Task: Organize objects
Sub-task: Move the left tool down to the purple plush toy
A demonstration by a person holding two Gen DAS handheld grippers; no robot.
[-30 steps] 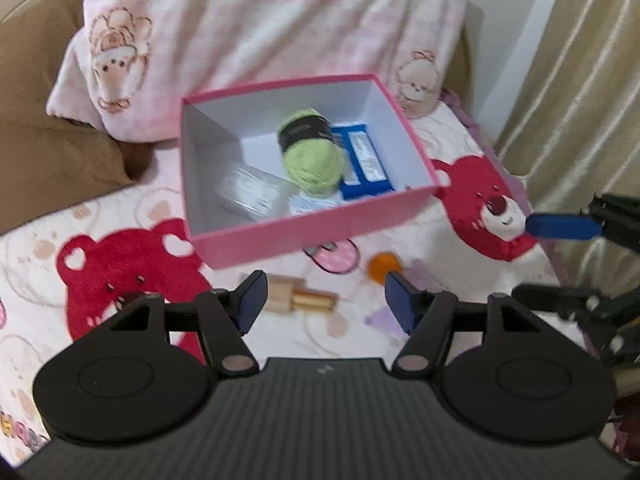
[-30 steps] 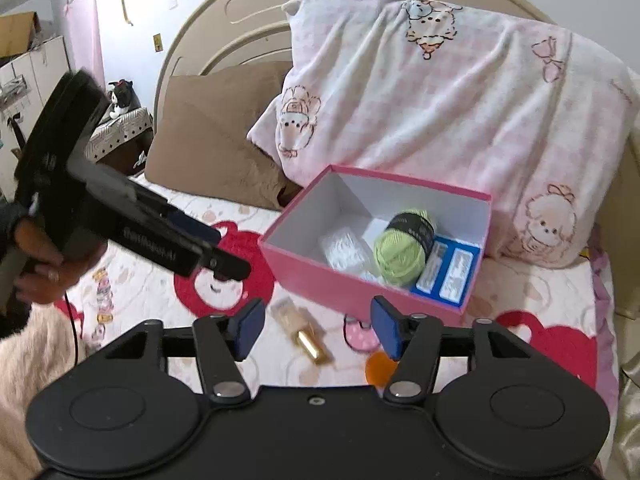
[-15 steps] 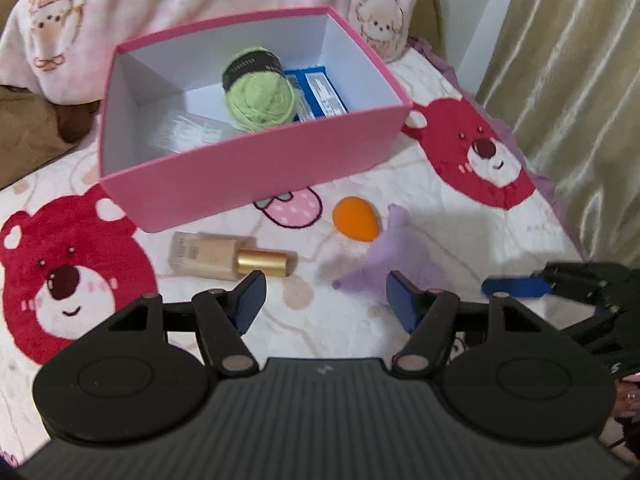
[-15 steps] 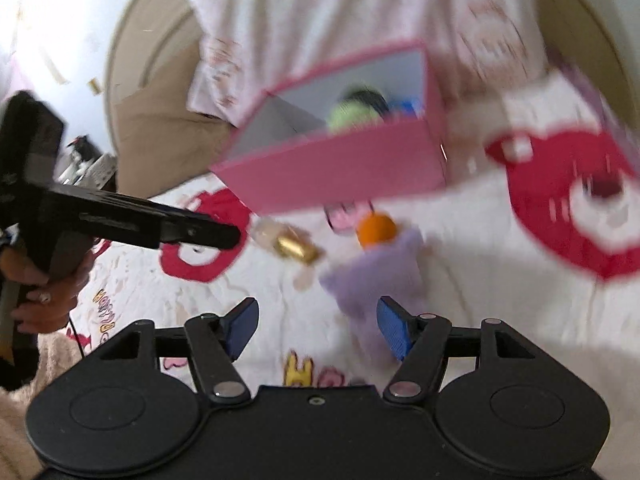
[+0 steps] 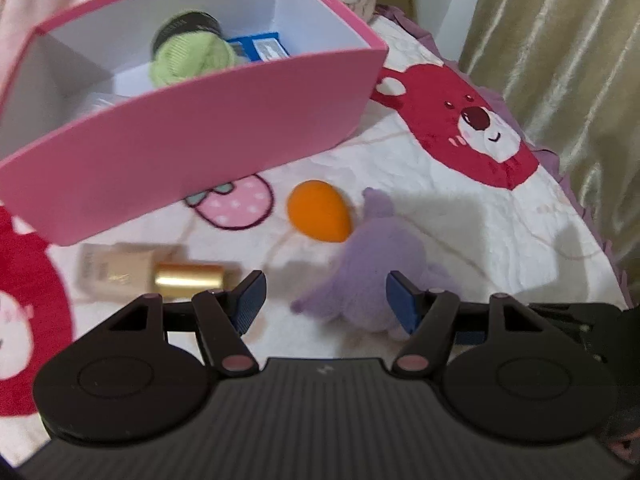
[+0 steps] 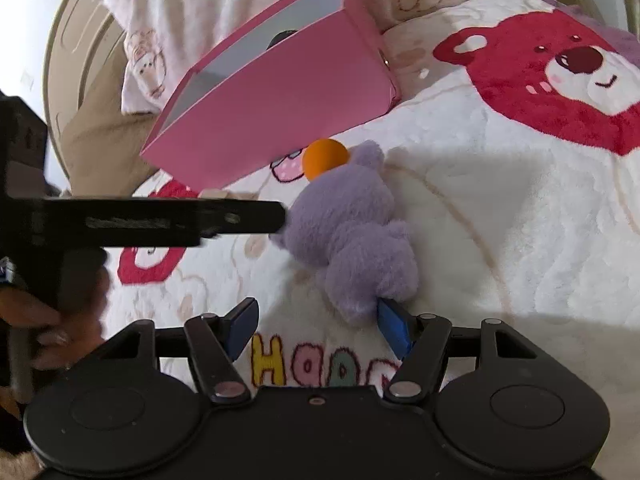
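A purple plush toy (image 5: 368,276) (image 6: 352,224) lies on the bed blanket, next to an orange egg-shaped sponge (image 5: 318,212) (image 6: 325,155). My left gripper (image 5: 323,304) is open, low over the plush. My right gripper (image 6: 316,326) is open too, with the plush's near end by its right finger. A foundation bottle with a gold cap (image 5: 152,274) lies to the left. A pink box (image 5: 192,132) (image 6: 276,96) behind them holds green yarn (image 5: 192,54) and a blue packet (image 5: 260,46). The left gripper's finger (image 6: 244,218) shows in the right wrist view, touching the plush.
The blanket (image 6: 500,240) has red bear prints. A pink pillow (image 6: 192,12) and a brown pillow (image 6: 92,144) lie behind the box. Beige curtains (image 5: 568,60) hang at the right, past the bed edge.
Both grippers have come down and closer to the purple plush. The box now fills more of both views. Both stay open.
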